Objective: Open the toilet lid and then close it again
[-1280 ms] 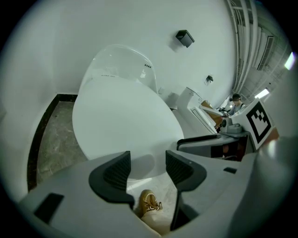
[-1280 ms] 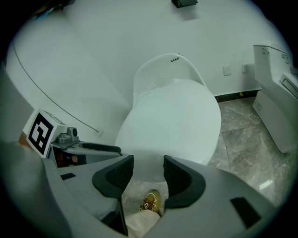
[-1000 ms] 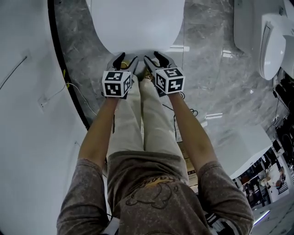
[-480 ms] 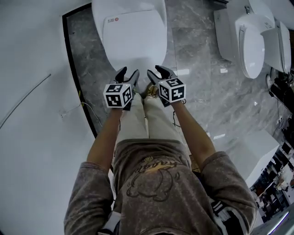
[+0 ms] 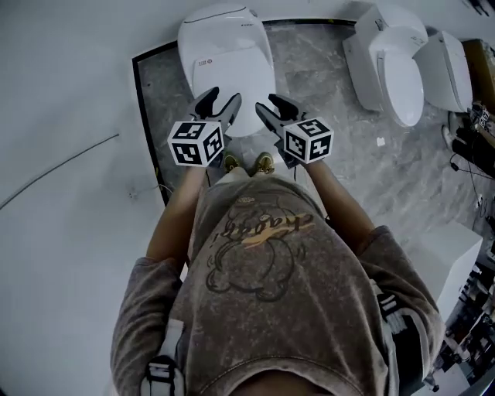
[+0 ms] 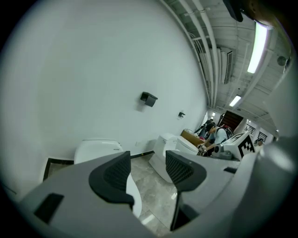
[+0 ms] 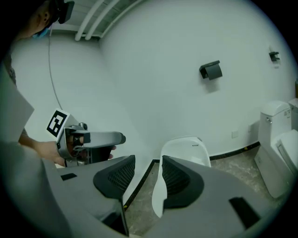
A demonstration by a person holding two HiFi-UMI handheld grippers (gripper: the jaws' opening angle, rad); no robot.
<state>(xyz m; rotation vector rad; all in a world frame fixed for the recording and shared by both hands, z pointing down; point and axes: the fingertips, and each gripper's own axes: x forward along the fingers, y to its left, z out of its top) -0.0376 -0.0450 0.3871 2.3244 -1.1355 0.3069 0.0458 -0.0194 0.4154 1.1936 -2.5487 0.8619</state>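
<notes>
The toilet lid (image 5: 232,73) lies shut, a smooth white oval flat over the bowl, and neither pair of jaws touches it. Its toilet (image 5: 220,19) stands on the grey marbled floor (image 5: 325,100) at the floor's far left corner, its back to the white wall (image 5: 62,77) and its side near the black border strip (image 5: 147,116) along the floor's left edge. In the head view the left gripper (image 5: 220,100) and the right gripper (image 5: 267,104) hang side by side over the lid's front end, the left by its front left rim and the right by its front right rim. Both gripper views show that they are raised above the lid and apart from it. In the left gripper view the jaws stand released, and the gap between the pads shows only floor and a white edge of the toilet far beyond. In the right gripper view the jaws have just been closing a little. They too stand apart with nothing gripped, and the lid shows lower down, past the gap and behind the right-hand pad. The person's shoes (image 5: 264,162) rest on the floor just before the bowl. Two more toilets (image 5: 398,69) stand along the floor's far right. A dark holder (image 7: 210,69) is fixed on the wall above.
</notes>
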